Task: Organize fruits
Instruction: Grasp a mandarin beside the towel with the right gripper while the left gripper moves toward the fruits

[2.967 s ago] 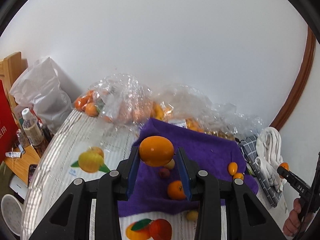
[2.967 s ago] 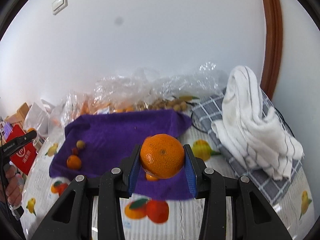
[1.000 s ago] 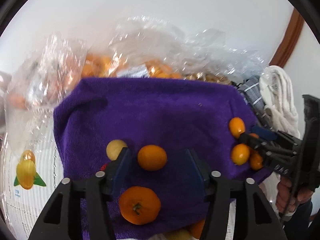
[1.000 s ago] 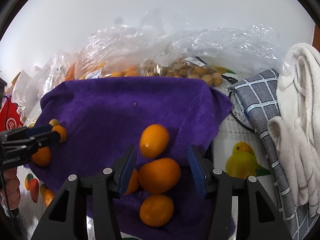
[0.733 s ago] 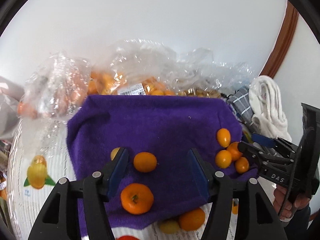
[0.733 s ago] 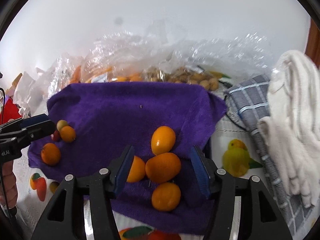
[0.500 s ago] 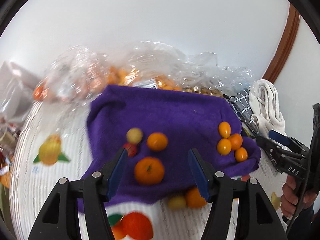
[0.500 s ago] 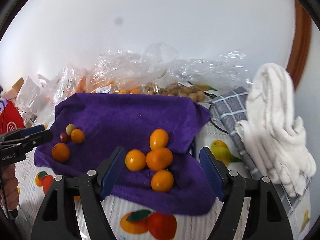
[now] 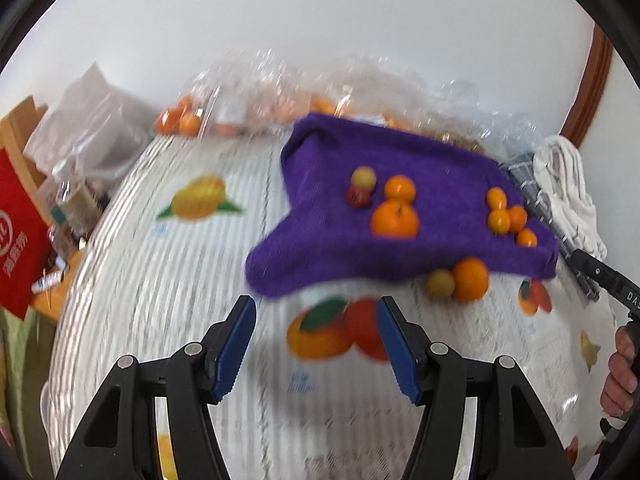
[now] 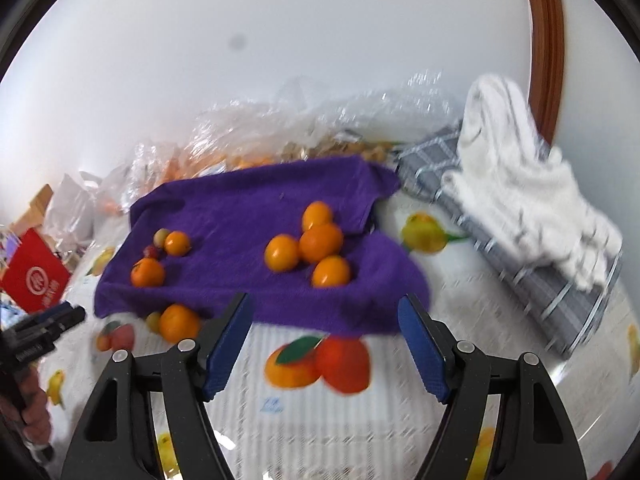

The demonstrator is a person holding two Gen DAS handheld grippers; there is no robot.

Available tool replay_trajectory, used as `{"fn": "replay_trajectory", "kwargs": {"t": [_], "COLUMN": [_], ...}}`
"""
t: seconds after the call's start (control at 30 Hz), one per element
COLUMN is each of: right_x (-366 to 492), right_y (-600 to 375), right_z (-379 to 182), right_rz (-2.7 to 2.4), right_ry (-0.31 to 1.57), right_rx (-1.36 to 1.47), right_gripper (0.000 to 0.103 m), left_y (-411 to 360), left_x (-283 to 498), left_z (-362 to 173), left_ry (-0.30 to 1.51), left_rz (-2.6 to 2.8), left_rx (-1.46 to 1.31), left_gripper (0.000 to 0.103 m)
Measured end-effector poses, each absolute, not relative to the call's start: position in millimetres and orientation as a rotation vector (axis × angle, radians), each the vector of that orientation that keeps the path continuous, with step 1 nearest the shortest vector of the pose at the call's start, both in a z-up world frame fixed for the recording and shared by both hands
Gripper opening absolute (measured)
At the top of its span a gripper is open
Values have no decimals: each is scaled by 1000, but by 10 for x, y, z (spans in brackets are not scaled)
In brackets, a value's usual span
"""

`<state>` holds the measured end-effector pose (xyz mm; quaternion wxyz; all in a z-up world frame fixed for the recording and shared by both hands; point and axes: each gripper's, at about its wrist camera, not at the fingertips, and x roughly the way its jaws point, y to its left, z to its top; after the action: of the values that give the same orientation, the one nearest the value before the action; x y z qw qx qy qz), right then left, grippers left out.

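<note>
A red card box point(image 9: 18, 216) with white Chinese characters, too blurred to read, stands at far left beside crinkled clear plastic bags point(image 9: 256, 92). The ribbed white tablecloth point(image 9: 168, 264) carries printed fruit pictures. On the plush purple towel point(image 10: 240, 216) sit round glossy oranges point(image 10: 320, 242), four clustered to the right, others to the left; one orange point(image 10: 179, 322) lies just off its front edge. A folded white towel point(image 10: 520, 168) rests on grey checked cloth point(image 10: 532, 284). The left gripper point(image 9: 312, 332) and right gripper point(image 10: 324, 328) both gape, empty.
</note>
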<state>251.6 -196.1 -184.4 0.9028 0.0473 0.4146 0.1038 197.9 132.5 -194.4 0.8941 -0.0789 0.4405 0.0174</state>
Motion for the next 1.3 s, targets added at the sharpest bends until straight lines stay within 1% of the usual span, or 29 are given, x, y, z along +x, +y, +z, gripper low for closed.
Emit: {"fn": "replay_trajectory", "kwargs": {"t": [0.03,0.1,0.2,0.23,0.37,0.57,0.9,1.0,1.13,1.17,1.23,1.3], "right_x": [2489,2437,2402,2400,2442,2497,2636,2664,2729,2736,2730,2718], "right_y": [-1914,-1790,-1593,-1543,-1307,-933,-700,-624,-563,-567,-579,-633], "right_z": [-1876,-1946,-2055,-2080,-2176,-2253,-2363,-2378,-2437,-2443,-2435,-2408], "right_rz": [225,242,251,258,318,400,438,455,466,465,487,487], "right_ry": [865,881,906,912,935,936,956,957,969,967,959,963], "right_rx": [88,55,9,2,8,-34,-50,-73,-75,-69,-52,-37], "right_gripper": [66,56,48,47,47,55,56,56,56,54,42,39], "left_y": [1329,1346,1399,1431,1539,1730,1708,1723,1713,1717,1715,1708], "left_x": [1946,1882,1800,1778,1724,1651,1583,1577,1562,1560,1559,1563], "left_z": [-1984,-2059,-2129,-2148,-2197,-2262,-2293,-2282,-2279,-2279,-2278,-2273], "left_ry": [922,939,957,963,977,961,937,936,933,932,933,935], "left_rz": [43,60,74,75,86,77,77,65,62,63,69,78], "left_rx": [-161,-147,-130,-128,-117,-161,-142,-167,-172,-173,-174,-175], "left_gripper": [60,60,59,59,59,59,61,66,66,66,66,66]}}
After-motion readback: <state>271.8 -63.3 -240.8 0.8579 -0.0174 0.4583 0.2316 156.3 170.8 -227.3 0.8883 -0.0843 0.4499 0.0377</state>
